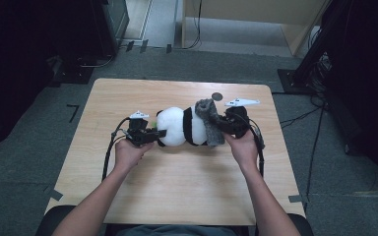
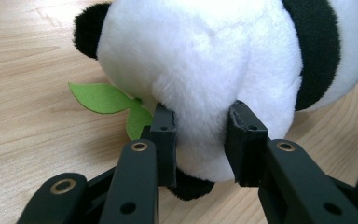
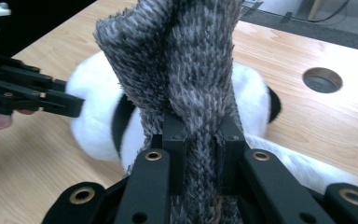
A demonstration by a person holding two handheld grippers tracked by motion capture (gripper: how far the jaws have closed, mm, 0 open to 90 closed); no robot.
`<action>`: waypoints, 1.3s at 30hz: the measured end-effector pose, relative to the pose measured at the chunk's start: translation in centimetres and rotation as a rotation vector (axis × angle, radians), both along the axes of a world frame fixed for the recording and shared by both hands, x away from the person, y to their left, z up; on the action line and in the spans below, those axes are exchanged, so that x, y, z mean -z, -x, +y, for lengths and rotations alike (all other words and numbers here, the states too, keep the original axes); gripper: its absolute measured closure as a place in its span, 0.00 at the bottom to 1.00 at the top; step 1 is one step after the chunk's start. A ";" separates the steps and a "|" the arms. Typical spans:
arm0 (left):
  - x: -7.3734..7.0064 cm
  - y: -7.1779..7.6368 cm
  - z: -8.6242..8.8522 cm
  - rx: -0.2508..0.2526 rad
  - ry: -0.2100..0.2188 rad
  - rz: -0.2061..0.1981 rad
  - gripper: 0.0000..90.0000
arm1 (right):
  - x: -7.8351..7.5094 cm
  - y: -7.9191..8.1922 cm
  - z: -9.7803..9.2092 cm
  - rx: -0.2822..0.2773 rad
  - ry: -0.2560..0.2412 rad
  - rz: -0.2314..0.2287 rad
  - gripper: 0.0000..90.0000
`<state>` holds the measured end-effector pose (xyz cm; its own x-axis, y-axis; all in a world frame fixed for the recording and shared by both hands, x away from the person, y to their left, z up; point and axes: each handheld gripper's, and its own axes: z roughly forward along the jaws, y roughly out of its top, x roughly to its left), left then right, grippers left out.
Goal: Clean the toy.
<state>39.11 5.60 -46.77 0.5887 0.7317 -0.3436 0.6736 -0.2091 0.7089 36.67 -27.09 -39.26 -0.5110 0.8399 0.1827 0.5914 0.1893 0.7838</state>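
Two black hand-held grippers, left gripper (image 1: 153, 133), right gripper (image 1: 223, 124), brass-ringed screws along angular black jaw links, grey three-cornered plate atop each, black cable trailing from each, bare forearms, no sleeves

A recording lab or studio: a bare wooden table (image 1: 177, 182) stands alone on grey carpet (image 1: 24, 162) marked with strips of black tape (image 1: 72, 111). Dark equipment stands (image 1: 315, 54) and loose cables (image 1: 320, 118) sit at two o'clock, more black gear (image 1: 109, 24) at eleven o'clock.
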 end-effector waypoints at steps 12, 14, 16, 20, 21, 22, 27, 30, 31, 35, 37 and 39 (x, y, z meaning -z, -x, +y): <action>0.0 -0.1 0.0 0.001 0.002 0.005 0.75 | 1.3 -0.8 -2.3 0.076 0.010 0.031 0.88; 0.0 -0.1 0.0 0.000 0.003 0.006 0.75 | 1.7 -1.0 -2.6 0.085 0.009 0.044 0.88; 0.0 -0.1 0.1 0.000 0.003 0.007 0.75 | 2.0 -1.1 -2.9 0.096 0.014 0.052 0.88; 0.0 -0.1 0.0 -0.002 -0.001 0.008 0.75 | 1.7 -1.0 -3.3 0.103 -0.009 0.059 0.88; 0.0 -0.1 0.0 -0.001 -0.002 0.008 0.75 | 1.4 -0.9 -3.2 0.098 -0.014 0.053 0.88; 0.0 -0.1 0.0 -0.001 -0.003 0.008 0.75 | 1.0 -0.8 -3.1 0.088 -0.021 0.045 0.88; -0.1 -0.1 0.0 -0.003 -0.006 0.007 0.75 | -0.8 0.2 -1.1 0.015 -0.056 -0.003 0.88; -0.1 -0.1 0.0 -0.002 -0.006 0.011 0.75 | -1.6 0.9 1.0 -0.047 -0.062 -0.028 0.88; -0.1 -0.1 0.0 -0.002 -0.006 0.009 0.75 | -1.7 1.0 1.5 -0.057 -0.066 -0.030 0.88; -0.1 -0.1 0.0 -0.007 -0.001 0.011 0.75 | -1.6 1.4 4.5 -0.139 -0.052 -0.040 0.88; -0.1 0.0 -0.1 -0.010 0.003 0.009 0.75 | -1.2 1.5 6.0 -0.170 -0.036 -0.037 0.88; -0.1 0.0 -0.1 -0.010 0.001 0.007 0.75 | -0.5 1.4 7.4 -0.201 -0.027 -0.029 0.88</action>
